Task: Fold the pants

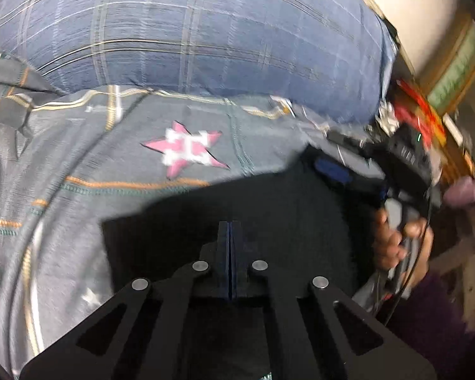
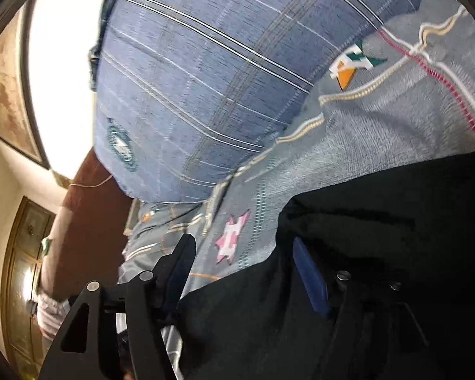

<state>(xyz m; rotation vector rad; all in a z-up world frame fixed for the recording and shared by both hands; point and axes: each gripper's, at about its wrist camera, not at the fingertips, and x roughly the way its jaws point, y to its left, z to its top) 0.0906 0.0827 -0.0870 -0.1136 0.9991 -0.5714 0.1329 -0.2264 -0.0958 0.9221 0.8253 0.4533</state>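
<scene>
My left gripper [image 1: 230, 231] is clenched over the black pants [image 1: 269, 209], low centre on the grey bedspread [image 1: 79, 158]; my right gripper [image 2: 247, 266] is spread wide, pants [image 2: 380, 237] lying between its fingers.

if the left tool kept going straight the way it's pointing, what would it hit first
Probably the black pants right at the tips of the shut left tool. Past them lie the grey bedspread and the blue plaid pillow; depth is unclear.

Black pants [image 1: 269, 209] run off the 6 o'clock edge in both views. Whether cloth sits between the left hand-held gripper [image 1: 230, 231] fingers cannot be told. Clutter [image 1: 408, 133] at 2 o'clock is blurred.
</scene>
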